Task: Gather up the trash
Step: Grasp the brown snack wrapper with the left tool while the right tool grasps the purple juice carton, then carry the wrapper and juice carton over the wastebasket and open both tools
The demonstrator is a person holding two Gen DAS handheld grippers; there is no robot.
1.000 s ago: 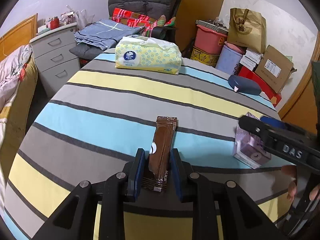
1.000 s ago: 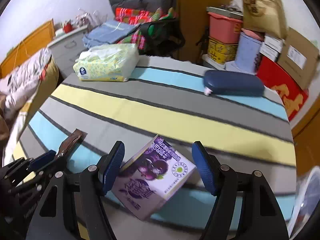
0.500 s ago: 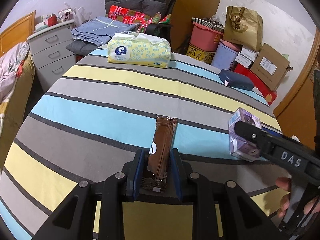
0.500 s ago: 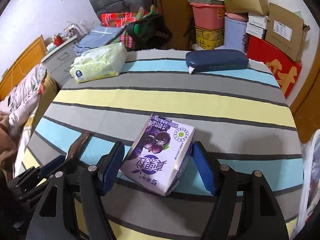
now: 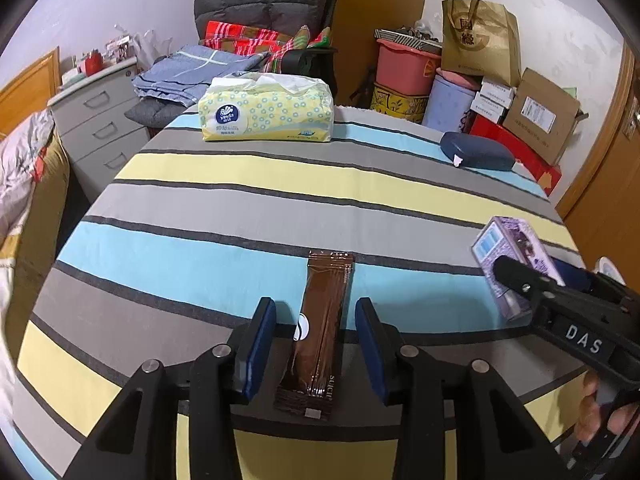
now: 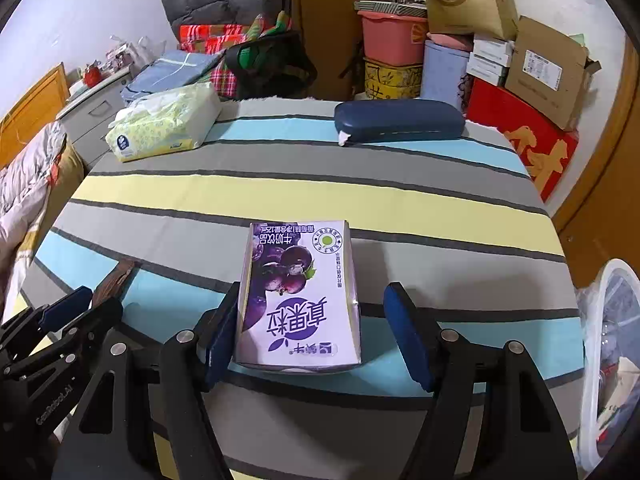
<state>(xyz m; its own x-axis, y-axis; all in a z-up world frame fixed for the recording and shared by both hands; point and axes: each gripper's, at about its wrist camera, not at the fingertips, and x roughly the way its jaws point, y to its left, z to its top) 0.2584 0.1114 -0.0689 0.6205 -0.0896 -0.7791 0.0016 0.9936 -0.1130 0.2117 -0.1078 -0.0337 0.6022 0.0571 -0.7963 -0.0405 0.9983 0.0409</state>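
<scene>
A brown snack wrapper (image 5: 322, 332) lies on the striped table (image 5: 256, 184). My left gripper (image 5: 316, 344) is open around it, jaws apart on either side, not touching. A purple drink carton (image 6: 298, 296) lies flat on the table between the jaws of my right gripper (image 6: 316, 344), which is open; the left pad touches or nearly touches the carton, the right pad stands clear. The carton also shows in the left wrist view (image 5: 516, 264), and the wrapper in the right wrist view (image 6: 114, 280).
A yellow tissue pack (image 5: 266, 110) and a dark blue case (image 5: 476, 152) sit at the table's far side. A white bin with a plastic liner (image 6: 608, 360) stands right of the table. Boxes, tubs and a drawer unit (image 5: 100, 120) surround it.
My left gripper has opened and let go of the brown wrapper, which now lies on the table. The purple carton has settled flat and straight between my right gripper's jaws.
</scene>
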